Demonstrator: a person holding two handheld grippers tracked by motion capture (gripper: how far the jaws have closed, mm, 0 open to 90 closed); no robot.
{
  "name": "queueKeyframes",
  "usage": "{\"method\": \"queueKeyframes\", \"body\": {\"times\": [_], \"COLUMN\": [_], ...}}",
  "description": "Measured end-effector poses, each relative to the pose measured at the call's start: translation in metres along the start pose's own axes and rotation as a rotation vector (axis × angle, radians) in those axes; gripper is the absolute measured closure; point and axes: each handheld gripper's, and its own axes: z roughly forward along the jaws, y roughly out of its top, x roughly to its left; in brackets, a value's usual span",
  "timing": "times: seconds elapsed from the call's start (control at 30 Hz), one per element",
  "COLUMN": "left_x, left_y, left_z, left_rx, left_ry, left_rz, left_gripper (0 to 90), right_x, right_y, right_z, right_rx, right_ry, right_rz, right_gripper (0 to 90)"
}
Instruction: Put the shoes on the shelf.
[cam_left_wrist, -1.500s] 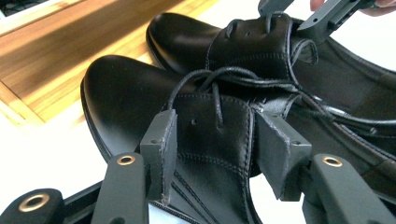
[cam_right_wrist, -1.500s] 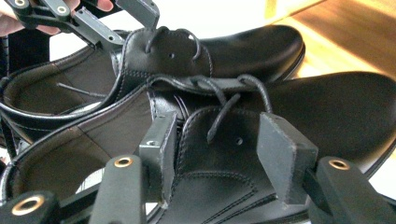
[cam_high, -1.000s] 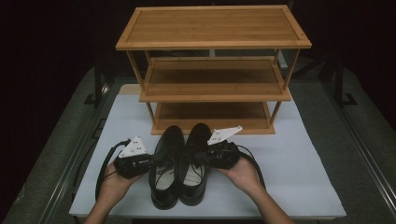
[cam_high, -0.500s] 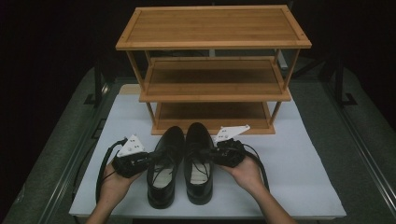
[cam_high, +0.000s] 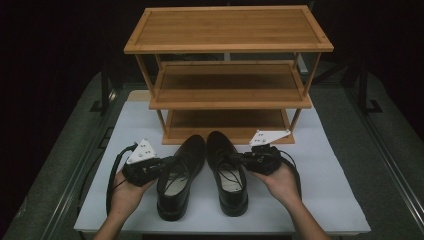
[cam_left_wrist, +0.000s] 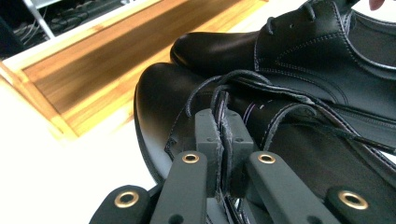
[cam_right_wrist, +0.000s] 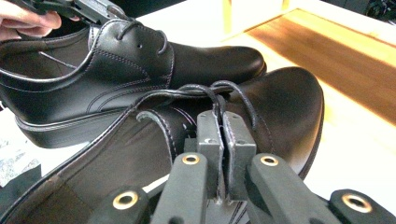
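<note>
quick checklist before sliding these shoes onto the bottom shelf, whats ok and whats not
1. Left tool clamped on the left shoe: ok, jaws pinch the leather edge by the laces.
2. Right tool clamped on the right shoe: ok, jaws closed on the leather edge by the laces.
3. Toes aimed at the rack: ok, both point toward it.
4. Bottom shelf free: ok, nothing lies on the part that shows.
5. Shoes side by side: ok, close together, toes about level.
6. Soles lifted off the white mat: cannot tell.
</note>
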Motion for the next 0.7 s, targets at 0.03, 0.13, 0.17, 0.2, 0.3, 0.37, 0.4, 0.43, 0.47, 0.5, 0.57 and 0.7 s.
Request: {"method": "queueKeyframes", "body": {"times": [0.03,0.13,0.17,0.2,0.3,0.37,0.4,0.43,0.47,0.5,0.57,0.7], "left_x": [0.0,0.001,0.001,0.002,0.004,0.005,0.006,0.007,0.008,0.009,0.012,0.019], "left_y": [0.002,0.009,0.012,0.014,0.021,0.026,0.029,0.031,0.034,0.037,0.042,0.05], "left_z": [0.002,0.007,0.009,0.011,0.018,0.023,0.026,0.028,0.031,0.034,0.041,0.056], "left_rx": [-0.003,-0.007,-0.012,-0.012,-0.025,-0.026,-0.025,-0.026,-0.029,-0.029,-0.026,-0.03], "left_ry": [0.001,0.001,-0.001,-0.001,0.0,0.004,0.007,0.014,0.019,0.024,0.041,0.07], "left_rz": [-0.001,0.003,0.0,0.001,-0.009,-0.008,-0.007,-0.004,-0.005,-0.004,-0.002,-0.006], "left_gripper": [87.8,87.8,87.8,87.8,87.8,87.8,87.8,87.8,87.8,87.8,87.8,87.7], "right_x": [-0.002,-0.009,-0.014,-0.014,-0.022,-0.031,-0.031,-0.038,-0.038,-0.041,-0.052,-0.067], "right_y": [0.0,0.001,0.002,0.002,0.003,0.004,0.004,0.005,0.005,0.006,0.007,0.006], "right_z": [-0.003,-0.011,-0.015,-0.015,-0.02,-0.024,-0.024,-0.025,-0.025,-0.025,-0.024,-0.019], "right_rx": [-0.005,-0.018,-0.023,-0.023,-0.034,-0.044,-0.044,-0.04,-0.04,-0.038,-0.034,-0.028], "right_ry": [-0.003,-0.012,-0.02,-0.02,-0.031,-0.046,-0.046,-0.059,-0.059,-0.067,-0.088,-0.124], "right_rz": [0.001,0.009,0.007,0.007,0.011,0.015,0.015,0.014,0.014,0.016,0.024,0.034], "right_gripper": [86.9,86.9,86.9,86.9,86.9,86.8,86.8,86.9,86.9,86.9,86.8,86.9]}}
